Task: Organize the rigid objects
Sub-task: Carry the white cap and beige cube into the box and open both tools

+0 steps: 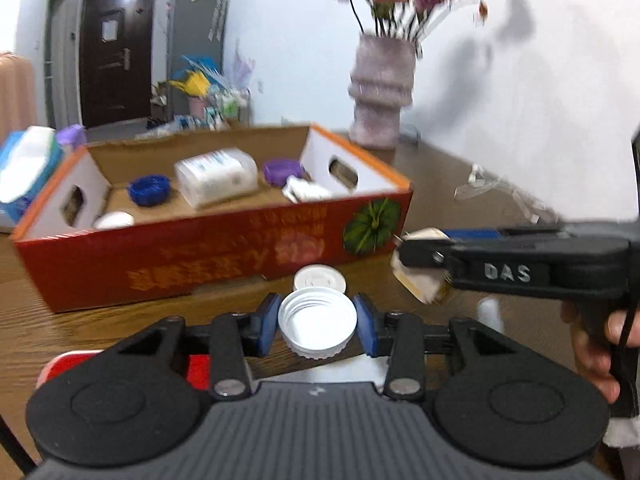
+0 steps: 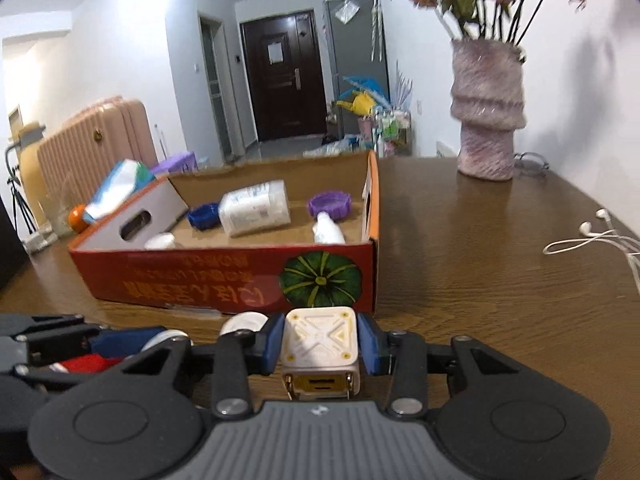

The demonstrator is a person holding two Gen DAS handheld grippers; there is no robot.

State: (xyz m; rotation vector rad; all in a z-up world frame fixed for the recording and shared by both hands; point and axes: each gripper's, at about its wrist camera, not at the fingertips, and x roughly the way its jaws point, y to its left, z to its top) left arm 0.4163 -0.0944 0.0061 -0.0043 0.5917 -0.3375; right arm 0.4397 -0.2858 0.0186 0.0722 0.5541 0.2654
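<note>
My left gripper [image 1: 317,330] is shut on a white screw cap [image 1: 317,320], open side up, just above the wooden table. My right gripper [image 2: 320,346] is shut on a cream cube-shaped charger [image 2: 318,340], its blue pads pressing both sides. In the left wrist view the right gripper [image 1: 416,268] reaches in from the right with the charger [image 1: 420,286]. A red cardboard box [image 2: 224,280] stands just ahead, holding a white bottle [image 2: 256,208], a blue cap [image 2: 203,216], a purple cap [image 2: 329,204] and small white items. A white lid [image 1: 319,279] lies on the table before the box [image 1: 200,268].
A pink vase with flowers [image 2: 486,120] stands at the back right of the table. White earphones [image 2: 600,236] lie at the right edge. A tissue pack [image 2: 120,188] sits behind the box's left end. A red object [image 1: 198,364] lies under my left gripper. A hand [image 1: 592,344] holds the right gripper.
</note>
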